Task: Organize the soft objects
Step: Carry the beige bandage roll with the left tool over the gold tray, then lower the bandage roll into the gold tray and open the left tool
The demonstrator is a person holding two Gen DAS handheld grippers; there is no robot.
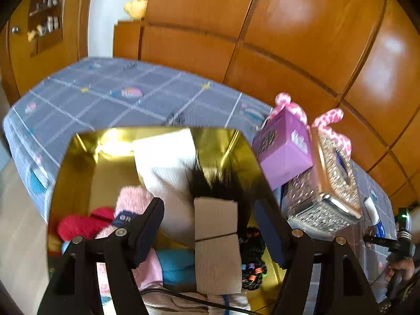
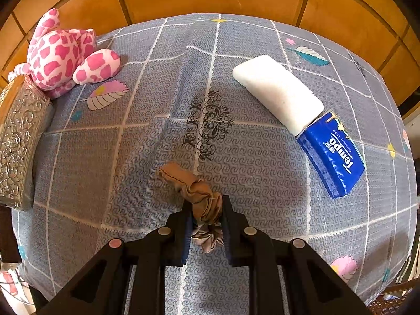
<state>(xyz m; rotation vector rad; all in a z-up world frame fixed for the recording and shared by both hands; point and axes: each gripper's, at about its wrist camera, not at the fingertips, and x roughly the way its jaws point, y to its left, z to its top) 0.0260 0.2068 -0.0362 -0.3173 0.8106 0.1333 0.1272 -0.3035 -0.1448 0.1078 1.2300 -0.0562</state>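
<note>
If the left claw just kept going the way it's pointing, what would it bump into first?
Most likely the beige bandage roll between the open left claw fingers, lying on the soft things in the gold box. Depth is hard to judge in this view.

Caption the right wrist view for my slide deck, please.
Right tongs pinch a crumpled tan stocking on the grey quilt, near a Tempo tissue pack.

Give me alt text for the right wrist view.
The right gripper is shut on a bunched tan stocking over a grey patterned bedsheet. A white foam block and blue tissue pack lie upper right; a pink spotted plush sits far left.
</note>
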